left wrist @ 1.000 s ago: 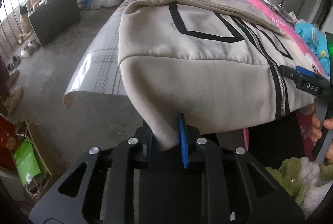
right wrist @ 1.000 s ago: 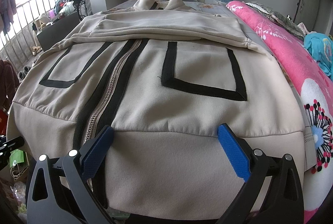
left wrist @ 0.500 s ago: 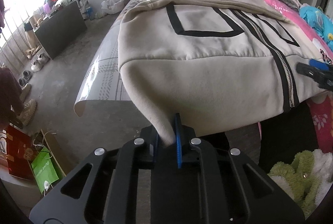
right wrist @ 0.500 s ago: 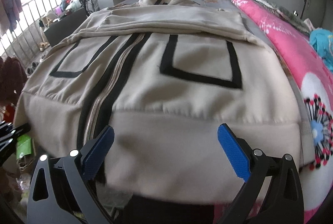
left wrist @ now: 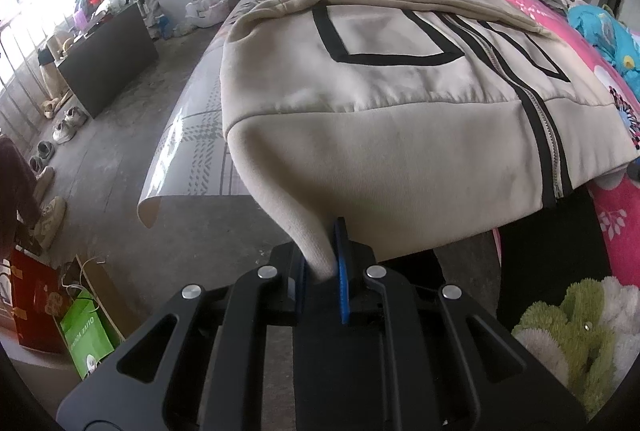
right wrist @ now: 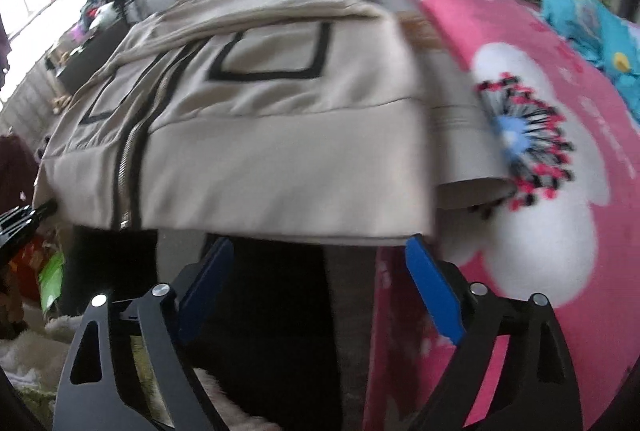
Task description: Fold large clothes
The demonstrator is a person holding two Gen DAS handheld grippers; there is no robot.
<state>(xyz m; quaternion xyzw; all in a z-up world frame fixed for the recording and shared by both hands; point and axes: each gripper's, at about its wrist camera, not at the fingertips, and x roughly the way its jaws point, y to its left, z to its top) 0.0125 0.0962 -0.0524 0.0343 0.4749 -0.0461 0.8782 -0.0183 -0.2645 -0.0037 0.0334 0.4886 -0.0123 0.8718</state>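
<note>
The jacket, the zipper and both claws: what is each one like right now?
Jacket: lying flat on the bed, hem hanging over the edge.
Zipper: zipped shut.
Left claw: shut, pinching the hem corner.
Right claw: open, has just been closing, nothing between its pads.

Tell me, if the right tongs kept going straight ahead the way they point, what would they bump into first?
Probably the hanging hem of the beige jacket: the open right tongs sit just below its bottom edge, though blur leaves depth unclear.

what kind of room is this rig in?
Likely a lived-in bedroom at home. The jacket lies on a bed beside a pink blanket, shoes line the concrete floor, and laundry hangs by the window.
</note>
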